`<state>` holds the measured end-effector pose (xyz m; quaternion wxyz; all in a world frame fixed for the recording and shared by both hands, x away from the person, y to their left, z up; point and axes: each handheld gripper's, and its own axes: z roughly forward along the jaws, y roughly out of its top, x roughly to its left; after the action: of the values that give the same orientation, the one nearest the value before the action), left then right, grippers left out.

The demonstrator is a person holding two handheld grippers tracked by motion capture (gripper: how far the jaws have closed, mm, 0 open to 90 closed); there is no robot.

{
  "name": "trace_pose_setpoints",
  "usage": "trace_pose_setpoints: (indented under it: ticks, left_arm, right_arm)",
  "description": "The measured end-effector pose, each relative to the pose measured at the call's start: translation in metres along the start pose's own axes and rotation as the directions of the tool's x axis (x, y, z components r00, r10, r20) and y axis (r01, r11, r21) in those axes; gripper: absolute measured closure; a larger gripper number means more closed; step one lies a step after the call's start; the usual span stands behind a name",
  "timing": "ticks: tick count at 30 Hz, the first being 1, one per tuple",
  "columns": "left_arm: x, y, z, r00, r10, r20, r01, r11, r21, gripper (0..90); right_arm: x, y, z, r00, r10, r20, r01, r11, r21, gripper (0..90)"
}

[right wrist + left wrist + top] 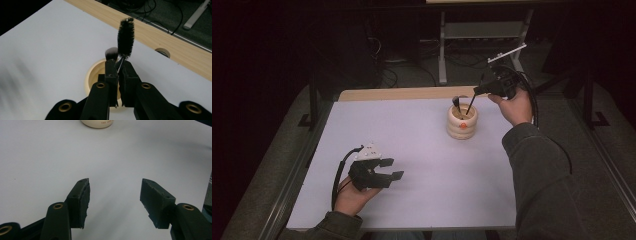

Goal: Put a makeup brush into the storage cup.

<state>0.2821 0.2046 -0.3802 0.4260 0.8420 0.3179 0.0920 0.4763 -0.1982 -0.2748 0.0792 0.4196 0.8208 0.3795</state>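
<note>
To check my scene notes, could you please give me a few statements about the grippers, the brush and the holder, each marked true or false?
1. The right gripper is shut on a black bottle brush. True.
2. The left gripper holds a brush. False: its fingers are spread apart with nothing between them.
3. The cream ribbed holder stands on the white table. True.
4. The left gripper hovers over the holder. False: it is near the table's front left, far from it.
5. A second brush with a soft rounded head stands in the holder. True.
</note>
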Motion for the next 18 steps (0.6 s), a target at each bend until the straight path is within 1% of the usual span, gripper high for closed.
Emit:
trace_pose_setpoints:
  ticks: [2,9,11,13,18]
  left_arm:
    - [0.001,0.000,0.000,1.0000,-0.001,0.001,0.001,1.0000,-0.004,40.3]
    - [0.001,0.000,-0.001,1.0000,-0.005,-0.003,0.005,1.0000,-0.008,40.2]
    - [0.002,-0.001,-0.001,1.0000,-0.006,-0.006,0.006,1.0000,-0.008,40.2]
    - [0.002,-0.001,-0.002,0.9999,-0.008,-0.008,0.008,0.9999,-0.010,40.2]
    - [0.001,-0.001,-0.002,0.9999,-0.009,-0.006,0.009,0.9998,-0.018,40.2]
  right_arm:
    - [-0.002,-0.001,0.001,0.9999,0.013,0.000,-0.013,1.000,0.001,84.6]
    - [-0.002,-0.002,0.007,1.0000,0.007,0.004,-0.007,1.000,0.004,84.5]
    - [0.000,-0.001,0.009,1.0000,0.002,-0.003,-0.002,1.000,0.003,84.5]
    - [0.000,-0.001,0.010,1.0000,0.004,0.003,-0.004,1.000,0.010,84.5]
    - [0.000,-0.004,0.014,0.9999,0.012,0.010,-0.012,1.000,0.007,84.5]
